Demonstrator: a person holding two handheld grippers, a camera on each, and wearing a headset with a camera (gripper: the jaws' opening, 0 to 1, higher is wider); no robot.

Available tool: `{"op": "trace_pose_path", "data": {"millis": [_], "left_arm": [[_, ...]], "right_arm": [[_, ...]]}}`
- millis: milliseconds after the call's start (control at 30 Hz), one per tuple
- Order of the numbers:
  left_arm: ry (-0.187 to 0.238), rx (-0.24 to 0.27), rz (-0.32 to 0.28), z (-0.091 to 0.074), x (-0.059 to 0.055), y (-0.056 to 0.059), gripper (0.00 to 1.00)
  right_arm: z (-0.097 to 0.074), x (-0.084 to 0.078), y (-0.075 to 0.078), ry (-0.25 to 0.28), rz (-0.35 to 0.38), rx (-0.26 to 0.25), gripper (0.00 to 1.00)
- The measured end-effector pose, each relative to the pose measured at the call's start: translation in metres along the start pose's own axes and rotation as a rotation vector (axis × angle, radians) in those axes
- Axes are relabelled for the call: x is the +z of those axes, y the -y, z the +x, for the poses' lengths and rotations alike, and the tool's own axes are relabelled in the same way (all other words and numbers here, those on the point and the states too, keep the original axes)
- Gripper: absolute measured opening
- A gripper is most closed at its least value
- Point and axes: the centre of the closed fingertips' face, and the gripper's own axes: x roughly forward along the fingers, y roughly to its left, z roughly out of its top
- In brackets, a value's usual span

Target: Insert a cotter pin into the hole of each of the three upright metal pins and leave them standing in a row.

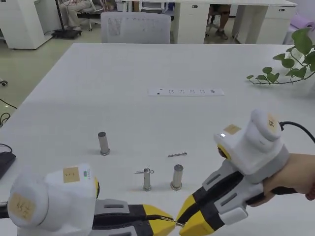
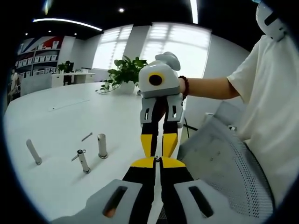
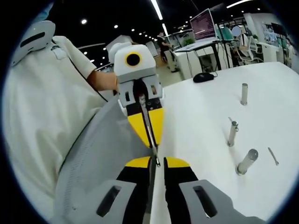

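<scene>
Desk (image 1: pixel 147 69): one post (image 1: pixel 146 179) pinned
Left tool (image 1: pixel 166 221): clamps cotter pin (image 3: pixel 147 126)
Right tool (image 1: pixel 186 221): narrow, grip unclear
Next: thread bare post (image 1: pixel 177 177)

The left gripper (image 1: pixel 163 222) and right gripper (image 1: pixel 189 223) lie low and nearly level, pointing at each other with their yellow tips touching. Both pairs of jaws are closed, the right's pinching a thin pin (image 3: pixel 148 130). A hand (image 1: pixel 295 173) grips the right gripper from behind.
</scene>
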Motion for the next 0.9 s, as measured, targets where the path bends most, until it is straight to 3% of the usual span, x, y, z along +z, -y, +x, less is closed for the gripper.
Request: {"op": "trace_pose_path", "data": {"millis": [300,633,900], "left_arm": [[0.004,-0.004,0.003,0.0,0.001,0.001,0.01],[0.009,0.012,-0.001,0.0,0.001,-0.003,0.01],[0.022,0.073,0.009,0.001,0.002,-0.014,0.04]], "right_arm": [[0.001,0.0,-0.001,0.006,-0.007,0.004,0.06],[0.001,0.001,0.002,-0.019,-0.099,-0.023,0.04],[-0.002,0.002,0.01,-0.05,-0.123,-0.068,0.03]]}}
